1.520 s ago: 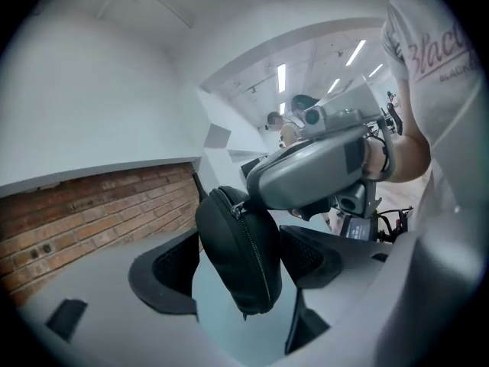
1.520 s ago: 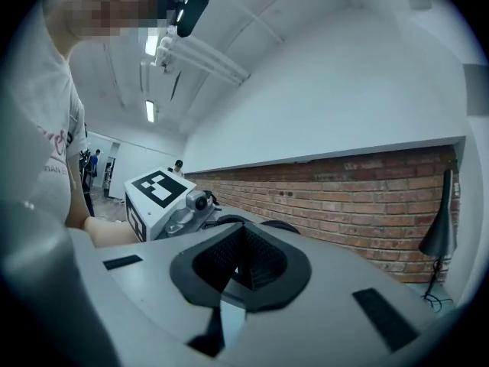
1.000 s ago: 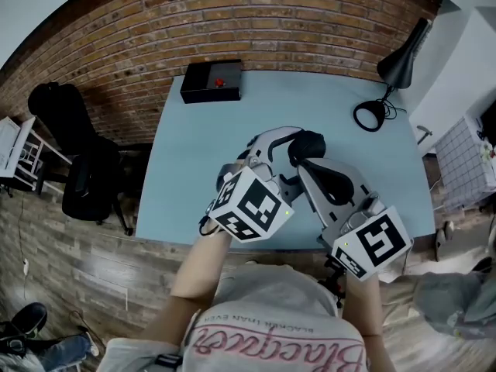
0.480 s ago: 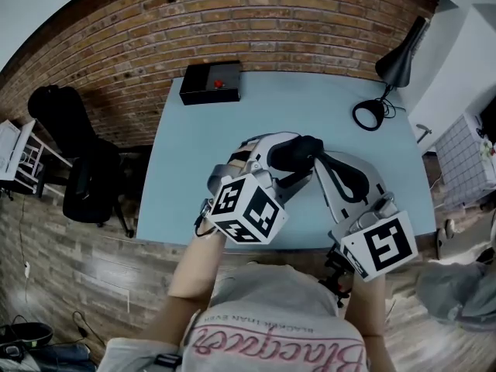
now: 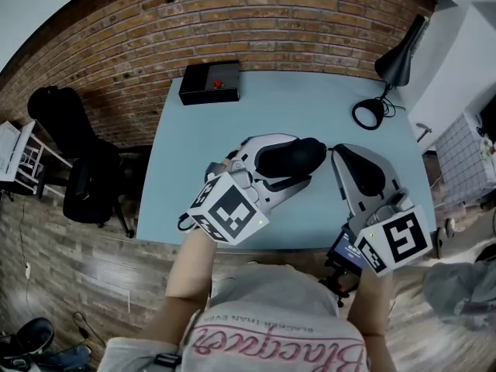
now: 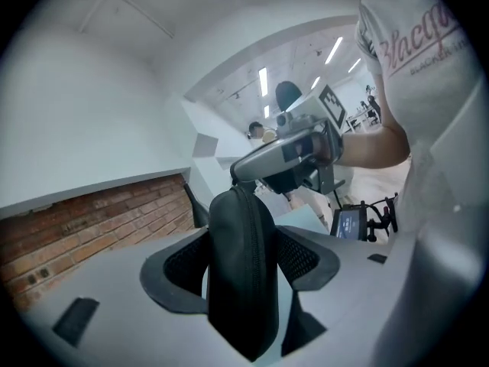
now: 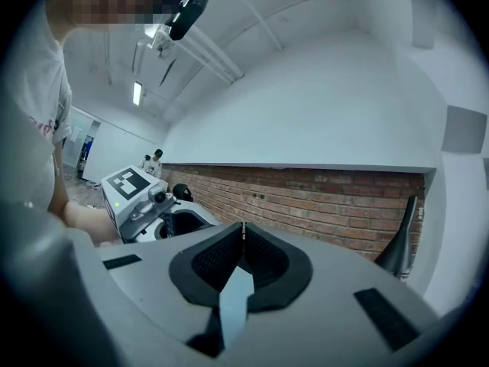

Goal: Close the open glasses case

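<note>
Only partly visible: glasses case (image 6: 241,281) edge-on in left tool (image 6: 243,254).

Left gripper (image 5: 293,163) hides glasses case's (image 5: 304,150) near end.

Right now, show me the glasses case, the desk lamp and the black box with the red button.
glasses case (image 6: 241,281), left gripper view, on its dark seamed edge between the jaws.
desk lamp (image 5: 397,67), head view, on its black shade.
black box (image 5: 200,80), head view, on its top face.
</note>
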Demonstrator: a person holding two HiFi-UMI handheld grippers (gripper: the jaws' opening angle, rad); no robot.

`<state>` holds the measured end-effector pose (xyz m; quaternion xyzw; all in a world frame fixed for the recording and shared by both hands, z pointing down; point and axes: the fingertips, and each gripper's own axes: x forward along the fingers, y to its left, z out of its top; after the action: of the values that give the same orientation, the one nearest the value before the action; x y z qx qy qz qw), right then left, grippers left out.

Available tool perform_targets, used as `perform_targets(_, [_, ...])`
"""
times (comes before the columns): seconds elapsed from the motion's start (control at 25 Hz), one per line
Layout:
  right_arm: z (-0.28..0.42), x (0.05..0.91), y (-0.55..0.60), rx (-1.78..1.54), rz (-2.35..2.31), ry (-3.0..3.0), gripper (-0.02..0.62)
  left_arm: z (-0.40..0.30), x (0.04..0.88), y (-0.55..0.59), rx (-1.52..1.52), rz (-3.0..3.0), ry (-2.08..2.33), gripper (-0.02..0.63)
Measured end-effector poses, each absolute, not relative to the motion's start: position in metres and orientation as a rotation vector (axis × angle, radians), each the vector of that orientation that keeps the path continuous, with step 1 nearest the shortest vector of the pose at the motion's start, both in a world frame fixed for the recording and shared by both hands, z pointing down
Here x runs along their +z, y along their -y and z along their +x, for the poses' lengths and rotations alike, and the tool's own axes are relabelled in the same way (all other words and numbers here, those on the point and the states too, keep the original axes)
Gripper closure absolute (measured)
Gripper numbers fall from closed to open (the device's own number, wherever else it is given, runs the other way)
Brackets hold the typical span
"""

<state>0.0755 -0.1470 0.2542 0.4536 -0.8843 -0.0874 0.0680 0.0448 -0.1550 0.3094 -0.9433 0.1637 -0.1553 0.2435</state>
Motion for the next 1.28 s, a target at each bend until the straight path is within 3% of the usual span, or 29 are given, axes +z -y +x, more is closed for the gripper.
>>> perform_targets(0.72, [0.073, 0.285, 0.16, 0.104, 1.213, 2.814, 0.575, 0.031, 0.275, 0.136, 0.006, -2.808, -0.264, 0.333])
perform_targets(1.28, [0.088, 0.287, 0.175, -0.047, 1.451, 2.71, 0.574, 0.026, 0.307, 0.185, -0.101, -2.874, -0.607, 0.333])
